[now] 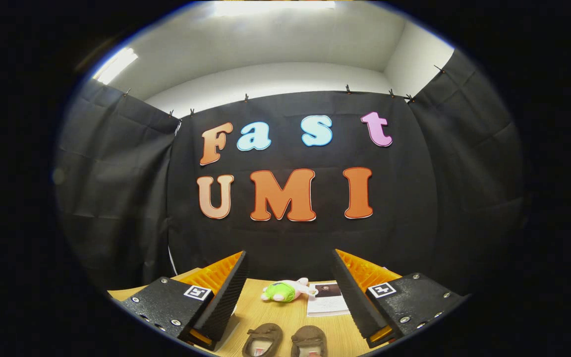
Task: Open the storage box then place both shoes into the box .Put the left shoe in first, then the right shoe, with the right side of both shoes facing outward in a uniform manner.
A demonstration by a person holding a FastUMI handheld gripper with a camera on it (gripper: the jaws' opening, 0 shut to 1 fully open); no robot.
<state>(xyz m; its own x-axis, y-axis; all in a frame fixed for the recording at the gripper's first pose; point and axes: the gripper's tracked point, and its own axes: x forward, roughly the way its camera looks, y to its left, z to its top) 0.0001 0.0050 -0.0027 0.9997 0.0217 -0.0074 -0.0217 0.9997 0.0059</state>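
Two small brown shoes lie side by side on the wooden table, low between my fingers: one shoe point(262, 339) on the left and the other shoe point(310, 341) on the right, toes pointing away from me. My gripper point(289, 277) is held above them and is open, with a wide gap and nothing between the fingers. The left finger point(226, 292) and the right finger point(352, 292) frame the shoes from either side.
A small plush toy point(285, 290) in green and pink lies on the table point(260, 312) beyond the shoes. A white sheet of paper point(327, 299) with a dark picture lies to its right. The black cloth wall closes the back and sides.
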